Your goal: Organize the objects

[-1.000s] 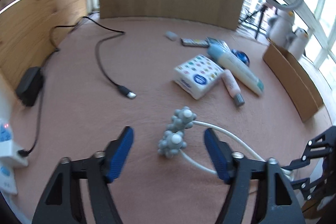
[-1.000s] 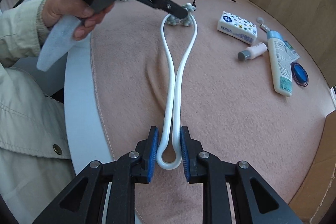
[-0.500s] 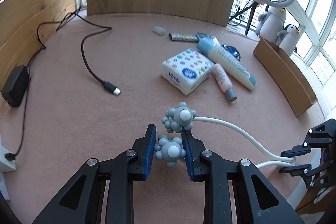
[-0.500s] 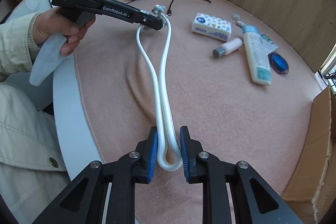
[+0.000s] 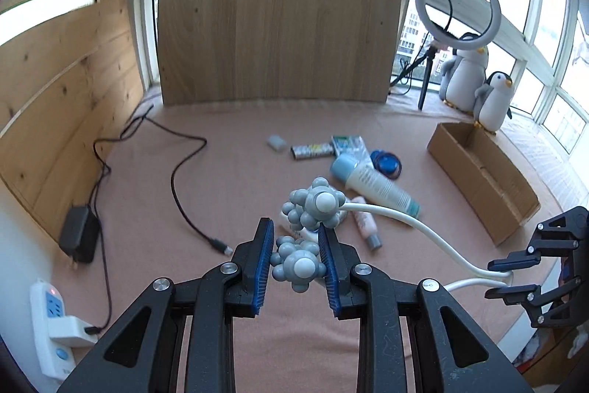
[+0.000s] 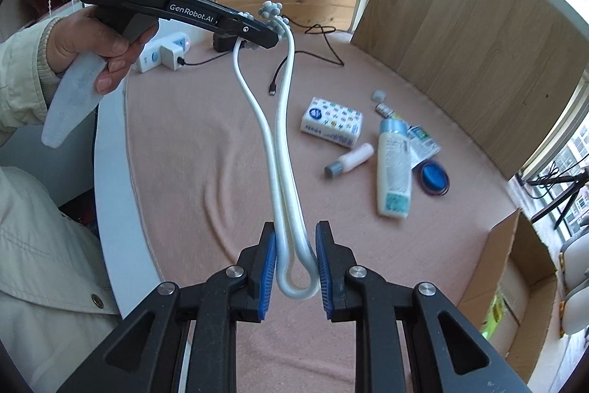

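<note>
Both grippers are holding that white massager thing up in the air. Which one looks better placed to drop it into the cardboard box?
Probably the right gripper: it grips the massager's bent end, nearer the cardboard box.

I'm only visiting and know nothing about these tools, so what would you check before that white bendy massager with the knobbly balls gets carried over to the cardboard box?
1. Left gripper shut on one grey ball head of the massager: ok.
2. Right gripper shut on the white loop end: ok.
3. Massager lifted off the pink cloth: ok, it hangs between both grippers.
4. Second ball head free: ok, nothing holds it.
5. Cardboard box open on top: ok.
6. Room inside the box: cannot tell, its inside is mostly hidden.
</note>
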### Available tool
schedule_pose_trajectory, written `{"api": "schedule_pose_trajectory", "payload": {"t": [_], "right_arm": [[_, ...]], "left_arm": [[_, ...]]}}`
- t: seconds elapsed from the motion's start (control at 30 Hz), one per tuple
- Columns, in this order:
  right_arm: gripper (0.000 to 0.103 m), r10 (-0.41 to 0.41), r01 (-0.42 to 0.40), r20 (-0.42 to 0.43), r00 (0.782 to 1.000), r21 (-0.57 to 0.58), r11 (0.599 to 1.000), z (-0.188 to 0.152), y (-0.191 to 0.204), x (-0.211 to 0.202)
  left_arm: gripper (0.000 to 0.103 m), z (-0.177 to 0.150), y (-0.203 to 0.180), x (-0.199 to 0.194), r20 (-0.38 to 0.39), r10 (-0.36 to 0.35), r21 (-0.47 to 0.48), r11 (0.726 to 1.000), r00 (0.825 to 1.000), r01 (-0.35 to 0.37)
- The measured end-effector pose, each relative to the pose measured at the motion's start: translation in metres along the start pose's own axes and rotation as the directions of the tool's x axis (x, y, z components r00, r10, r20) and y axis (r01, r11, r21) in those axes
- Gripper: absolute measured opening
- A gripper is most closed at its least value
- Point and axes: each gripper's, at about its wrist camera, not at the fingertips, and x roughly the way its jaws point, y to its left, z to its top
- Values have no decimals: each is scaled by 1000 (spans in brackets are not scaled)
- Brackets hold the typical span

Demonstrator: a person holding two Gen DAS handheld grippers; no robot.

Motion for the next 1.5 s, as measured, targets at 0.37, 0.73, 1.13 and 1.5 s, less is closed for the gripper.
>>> {"api": "schedule_pose_trajectory", "payload": {"t": [0.37, 0.73, 1.13, 1.5], "right_arm": [[19, -23, 23, 2, 1000, 5, 1000, -2, -3, -4], [16, -106, 103, 25, 994, 93, 990, -21, -36, -24], [12, -250, 243, 0, 968, 228, 943, -72, -90, -59], [12, -366, 357, -45, 930, 358, 863, -116, -147, -87]], "left_arm": [[27, 10, -12, -4, 7, -6, 27, 1000, 1000, 6], [27, 51, -66, 21, 4, -88, 143, 986, 996, 86], [27, 109, -203, 89, -59, -269, 358, 893, 961, 272], [27, 153, -310, 137, -108, -369, 454, 808, 923, 376]]}}
